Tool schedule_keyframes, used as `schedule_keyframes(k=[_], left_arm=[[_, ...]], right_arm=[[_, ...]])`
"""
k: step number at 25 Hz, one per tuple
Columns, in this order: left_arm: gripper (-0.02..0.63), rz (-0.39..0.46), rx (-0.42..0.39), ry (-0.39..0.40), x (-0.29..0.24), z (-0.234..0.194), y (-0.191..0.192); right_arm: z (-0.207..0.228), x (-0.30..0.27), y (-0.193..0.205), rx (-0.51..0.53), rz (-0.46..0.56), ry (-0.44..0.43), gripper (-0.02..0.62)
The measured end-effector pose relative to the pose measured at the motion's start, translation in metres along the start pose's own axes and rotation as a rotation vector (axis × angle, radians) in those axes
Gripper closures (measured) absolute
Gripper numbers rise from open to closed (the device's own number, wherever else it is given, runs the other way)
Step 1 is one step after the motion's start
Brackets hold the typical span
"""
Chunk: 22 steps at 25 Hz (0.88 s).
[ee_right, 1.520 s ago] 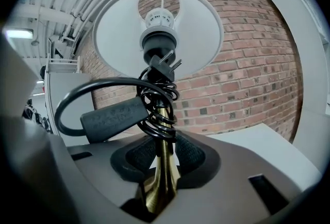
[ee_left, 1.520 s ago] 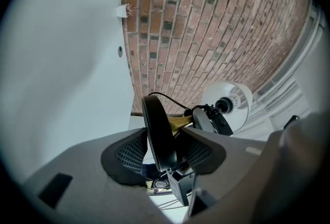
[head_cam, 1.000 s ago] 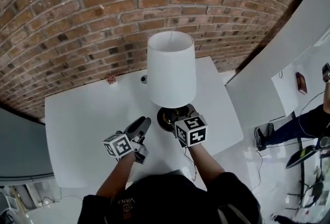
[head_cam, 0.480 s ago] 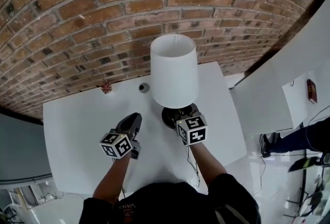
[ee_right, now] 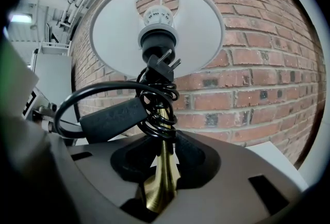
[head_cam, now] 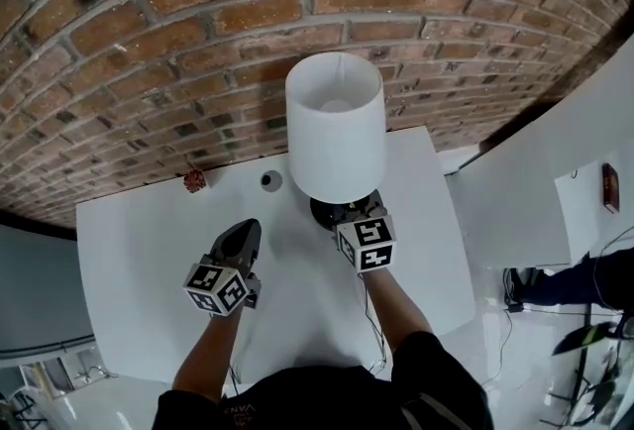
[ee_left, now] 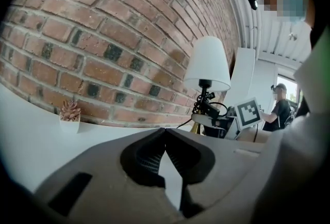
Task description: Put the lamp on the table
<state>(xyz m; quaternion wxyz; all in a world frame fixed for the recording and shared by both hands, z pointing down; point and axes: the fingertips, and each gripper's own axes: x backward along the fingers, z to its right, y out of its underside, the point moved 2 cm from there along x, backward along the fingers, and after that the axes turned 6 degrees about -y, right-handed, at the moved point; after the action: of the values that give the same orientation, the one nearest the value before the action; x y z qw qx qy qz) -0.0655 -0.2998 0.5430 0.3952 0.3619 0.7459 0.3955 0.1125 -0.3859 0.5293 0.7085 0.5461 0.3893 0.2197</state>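
Note:
The lamp has a white shade (head_cam: 335, 126), a brass stem (ee_right: 162, 176) and a dark round base (head_cam: 323, 212), and stands upright on the white table (head_cam: 139, 250) near the brick wall. Its black cord (ee_right: 154, 99) is coiled round the stem under the bulb socket. My right gripper (head_cam: 349, 212) is shut on the brass stem, low down and just above the base. My left gripper (head_cam: 241, 235) hovers over the table to the left of the lamp, its jaws shut on nothing. The left gripper view shows the shade (ee_left: 207, 64) ahead to the right.
A small potted plant (head_cam: 194, 180) and a small round object (head_cam: 268, 181) sit at the table's back edge by the brick wall (head_cam: 198, 42). A white partition (head_cam: 515, 190) stands to the right. A person (head_cam: 580, 279) is on the floor beyond it.
The left gripper's jaws have gone from open to shut and it has drawn a little away from the lamp. The right gripper has kept its hold on the stem.

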Motion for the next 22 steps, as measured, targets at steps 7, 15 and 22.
schedule_keyframes(k=[7,15,22], left_arm=[[0.6,-0.016,-0.104,0.021,-0.026,0.007,0.007],[0.6,0.002,-0.247,-0.013,-0.048,0.003,0.002],[0.6,0.02,-0.254,-0.061,-0.057,-0.006,0.001]], right_arm=[[0.014,-0.021,0.006,0.021,0.056,-0.008,0.488],[0.027,-0.043,0.014,0.066,0.099,-0.006,0.488],[0.031,-0.052,0.024,0.056,0.131,-0.014,0.488]])
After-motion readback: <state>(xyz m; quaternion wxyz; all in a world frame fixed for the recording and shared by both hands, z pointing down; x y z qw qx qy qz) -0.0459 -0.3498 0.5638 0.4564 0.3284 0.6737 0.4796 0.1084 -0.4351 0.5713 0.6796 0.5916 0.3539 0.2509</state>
